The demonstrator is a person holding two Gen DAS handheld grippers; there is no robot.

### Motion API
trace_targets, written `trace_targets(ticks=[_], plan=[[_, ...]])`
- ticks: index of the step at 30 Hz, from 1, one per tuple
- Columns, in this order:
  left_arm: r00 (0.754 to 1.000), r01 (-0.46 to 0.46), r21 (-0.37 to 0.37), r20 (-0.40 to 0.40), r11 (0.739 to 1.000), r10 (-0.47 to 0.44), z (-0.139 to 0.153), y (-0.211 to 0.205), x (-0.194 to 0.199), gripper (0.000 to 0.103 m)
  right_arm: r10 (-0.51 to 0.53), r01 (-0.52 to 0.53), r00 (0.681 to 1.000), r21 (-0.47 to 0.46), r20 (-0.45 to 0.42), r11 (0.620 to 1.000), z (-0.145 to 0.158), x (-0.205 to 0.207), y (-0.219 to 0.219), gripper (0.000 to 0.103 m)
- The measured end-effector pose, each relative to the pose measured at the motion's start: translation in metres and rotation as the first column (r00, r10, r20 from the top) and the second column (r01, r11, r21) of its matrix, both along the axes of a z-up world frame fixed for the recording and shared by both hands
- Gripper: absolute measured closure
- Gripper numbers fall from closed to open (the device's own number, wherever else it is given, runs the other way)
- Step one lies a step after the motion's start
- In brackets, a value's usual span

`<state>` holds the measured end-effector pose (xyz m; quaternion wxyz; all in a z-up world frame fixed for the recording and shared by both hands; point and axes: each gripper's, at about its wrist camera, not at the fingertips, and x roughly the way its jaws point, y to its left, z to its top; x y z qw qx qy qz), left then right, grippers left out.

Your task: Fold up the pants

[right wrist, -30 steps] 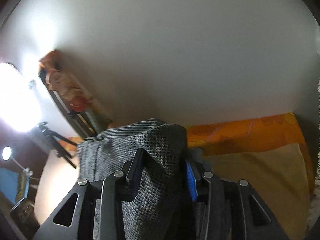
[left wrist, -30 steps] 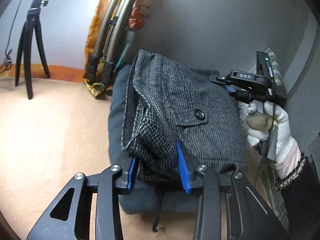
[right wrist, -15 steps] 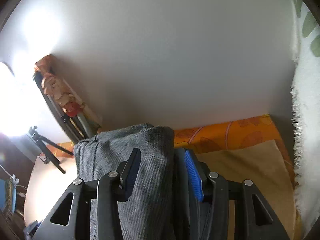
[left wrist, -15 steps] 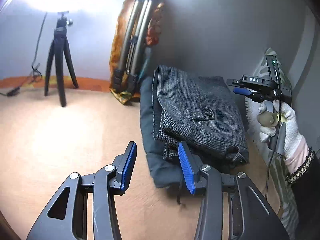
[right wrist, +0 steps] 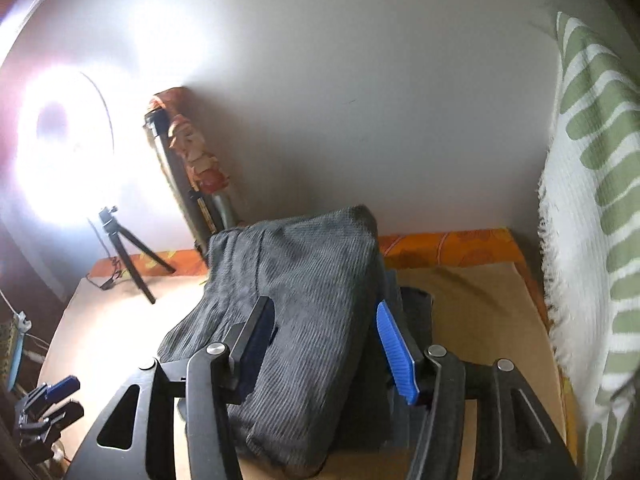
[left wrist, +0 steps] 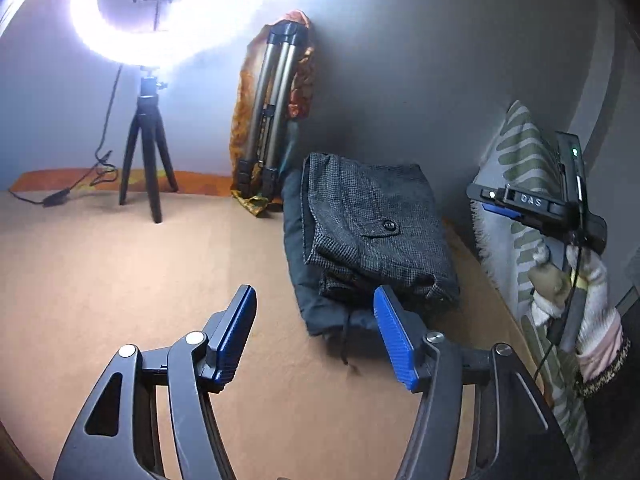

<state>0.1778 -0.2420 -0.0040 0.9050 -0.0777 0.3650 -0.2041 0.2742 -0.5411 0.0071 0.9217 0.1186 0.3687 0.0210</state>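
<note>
Pants, grey woven tweed with a buttoned pocket flap, lie folded in a block atop a darker folded garment on the tan bench. Left fingers are spreading, empty, short of the pile. Right fingers are spreading, straddling the pants without pressing.
</note>
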Motion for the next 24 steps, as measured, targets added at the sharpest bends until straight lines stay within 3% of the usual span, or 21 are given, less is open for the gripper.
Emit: trace_targets(ticks=[4,7,24], plan=[[1.0,-0.002,0.01,0.01,1.0,0.002,0.01,0.007,-0.014,0.041,0.007,-0.007,1.0,-0.005,0.013,1.0,0.003,-0.024,0.014,0.046],[0.999,-0.014,0.011,0.031,1.0,0.014,0.017,0.012,-0.023,0.032,0.012,-0.012,0.999,-0.009,0.03,1.0,0.008,-0.046,0.025,0.043],[0.995,0.041,0.052,0.085,0.998,-0.046,0.013,0.016,-0.068,0.032,-0.064,0.07,0.994,-0.068,0.092,0.995,0.008,-0.141,0.061,0.032]])
